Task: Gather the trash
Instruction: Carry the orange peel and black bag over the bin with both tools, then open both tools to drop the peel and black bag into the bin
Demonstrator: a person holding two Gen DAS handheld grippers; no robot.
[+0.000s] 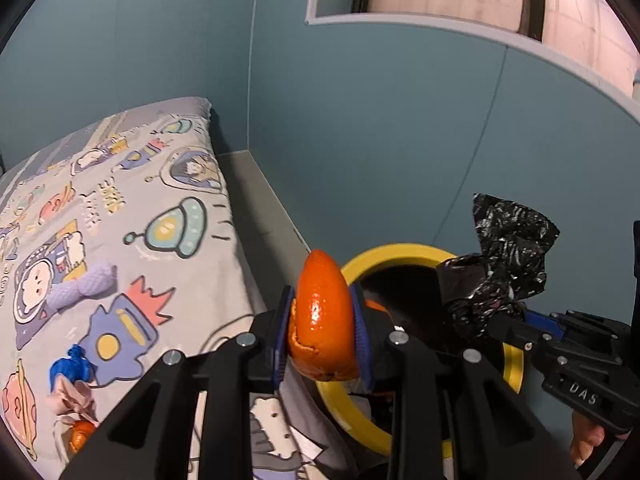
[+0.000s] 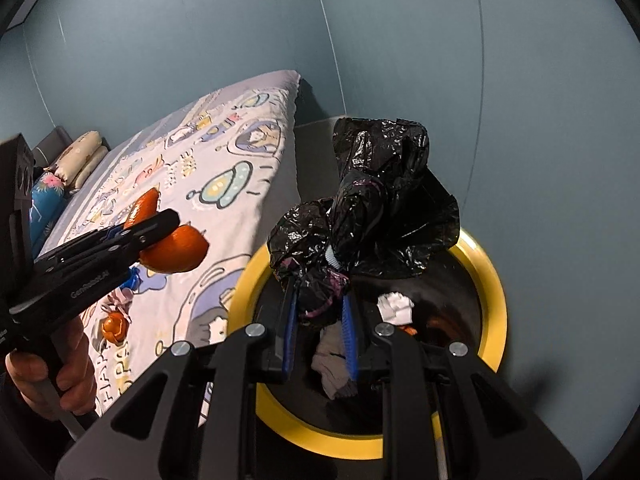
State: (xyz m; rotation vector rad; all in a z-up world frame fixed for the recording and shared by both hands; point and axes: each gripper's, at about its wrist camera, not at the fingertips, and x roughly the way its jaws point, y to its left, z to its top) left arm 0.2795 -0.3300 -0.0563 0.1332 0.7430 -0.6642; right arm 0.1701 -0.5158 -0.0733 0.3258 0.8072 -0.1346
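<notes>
The bed with the grey cartoon-space quilt (image 1: 132, 208) fills the left of both views, and more litter lies on it: a crumpled blue wrapper (image 1: 72, 368), a pale pink scrap (image 1: 72, 398) and a second bit of orange peel (image 1: 82, 436). Just beside the bed's edge stands the round bin with a yellow rim and dark inside (image 2: 486, 280), already holding a white crumpled tissue (image 2: 396, 307) and other scraps.

The right gripper (image 2: 320, 312) is clamped on a crumpled black plastic bag (image 2: 384, 200), which hangs bunched over the bin's mouth. The left gripper (image 1: 322, 332) is clamped on a curved piece of orange peel (image 1: 324, 316), its blue pads pressing both sides; in the right wrist view the peel is above the quilt, short of the rim.

The step in hand looks like dropping both pieces into the bin. To do it well, the peel should be carried fully over the dark opening before the left gripper lets go, since released here it may land on the quilt or strike the rim. The bag is light and springy, so it is better lowered inside the rim before release, lest it catch on the yellow edge or cling to the pads. Keeping the two grippers apart over the opening avoids a knock.
</notes>
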